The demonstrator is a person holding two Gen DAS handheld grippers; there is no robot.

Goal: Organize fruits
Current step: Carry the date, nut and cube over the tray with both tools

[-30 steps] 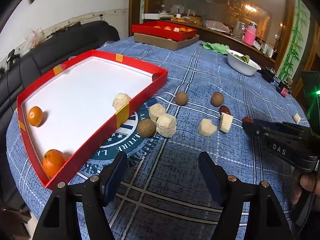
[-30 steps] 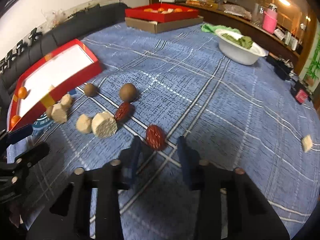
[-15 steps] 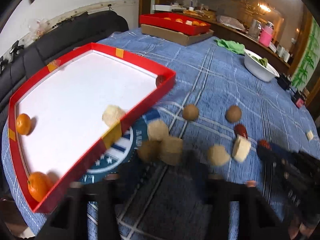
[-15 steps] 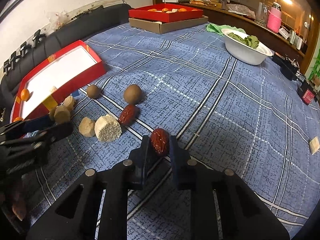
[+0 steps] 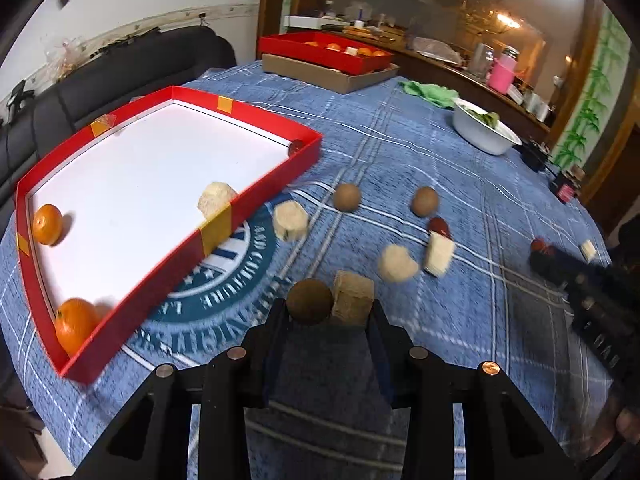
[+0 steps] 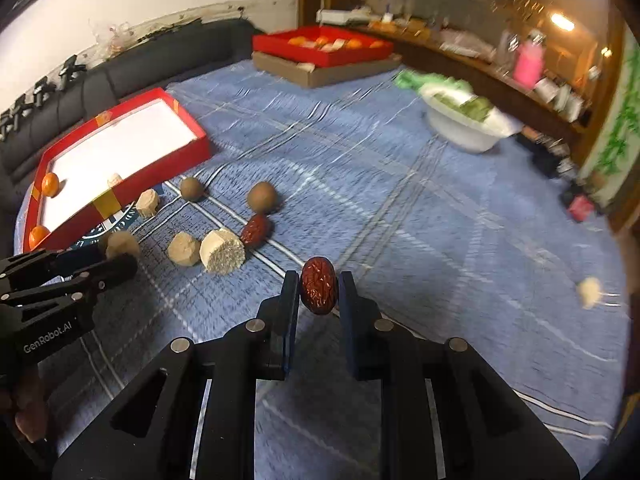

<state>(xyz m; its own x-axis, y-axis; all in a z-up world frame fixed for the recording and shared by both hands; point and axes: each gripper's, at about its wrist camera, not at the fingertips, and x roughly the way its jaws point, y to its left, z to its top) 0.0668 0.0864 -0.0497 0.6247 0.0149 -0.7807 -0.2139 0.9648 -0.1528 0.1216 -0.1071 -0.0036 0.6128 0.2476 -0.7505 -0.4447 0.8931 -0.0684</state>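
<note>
Right wrist: jaws pinch red date point(image 6: 319, 285), blue cloth point(image 6: 400, 220) beyond bare.

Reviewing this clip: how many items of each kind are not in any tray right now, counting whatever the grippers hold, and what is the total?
Brown round fruits: 3
Red dates: 2, one in the right gripper
Pale chunks: 5, one small
Total: 10
</note>
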